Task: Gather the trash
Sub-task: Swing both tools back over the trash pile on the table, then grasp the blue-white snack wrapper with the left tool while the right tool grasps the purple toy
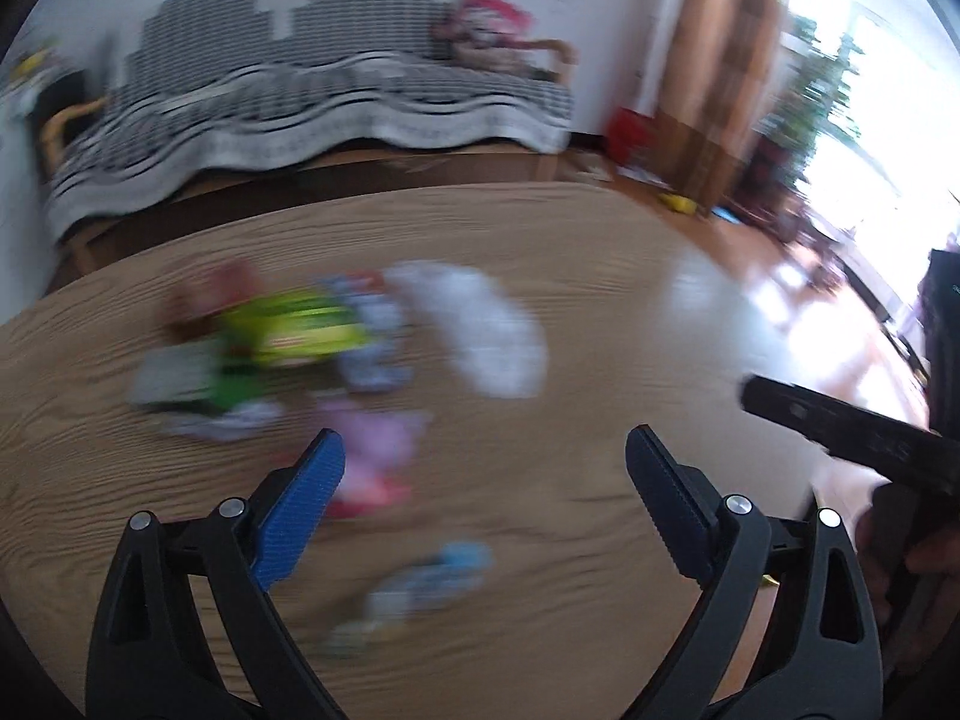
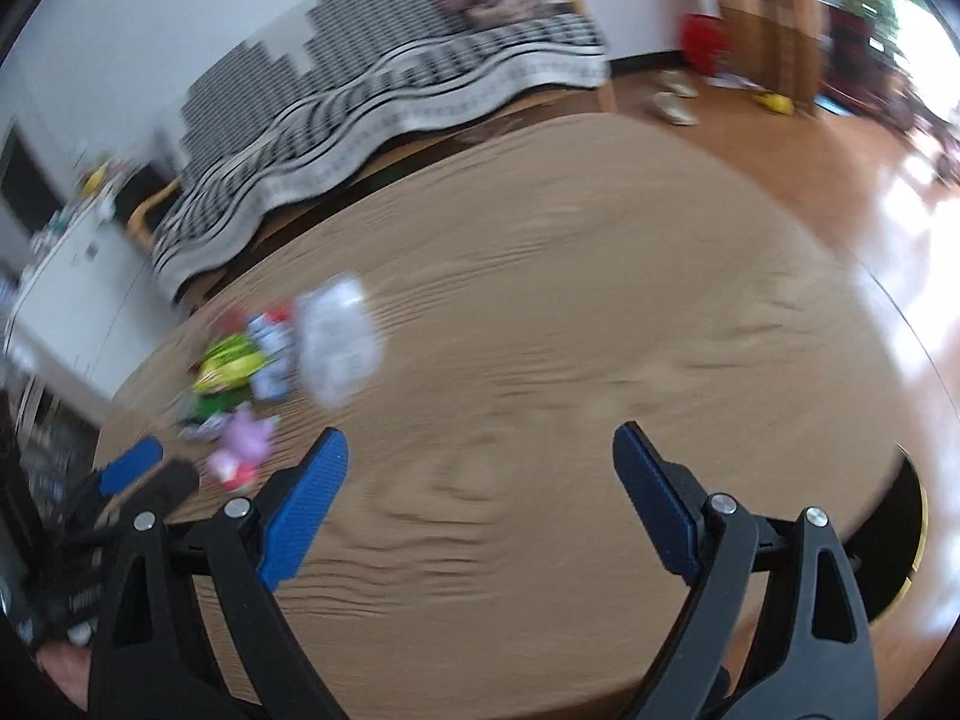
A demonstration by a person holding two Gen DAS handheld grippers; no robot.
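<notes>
Left wrist view: pile of trash (image 1: 336,354) sitting on the wooden table (image 1: 600,276), left of centre in the frame, all pretty smeared. Can make out a yellow-green wrapper (image 1: 294,330), a white crumpled bag (image 1: 486,330) just to its right, a pink wrapper (image 1: 372,438) lower down right beside the blue pad of the near finger, and a light blue scrap (image 1: 432,576) apart from the rest near bottom centre. Too blurry to read any labels. Left gripper (image 1: 486,450) hanging above the table with jaws spread wide, nothing between the pads, touching nothing. Black finger of the right gripper (image 1: 840,426) poking in from the right edge.

Right wrist view, same heap but off at middle left: white bag (image 2: 339,342), yellow-green wrapper (image 2: 231,363), pink one (image 2: 243,441) lowest. Right gripper (image 2: 480,450) also wide open over bare tabletop (image 2: 600,300), nothing pinched. Left gripper's blue pad (image 2: 129,465) peeking in at lower left, close to the pink wrapper.

Further back: sofa with a striped black-and-white cover (image 1: 336,90) along the top, brown curtain (image 1: 732,60) upper right, something red (image 1: 627,132) on the floor beside it, bright window glare far right.
</notes>
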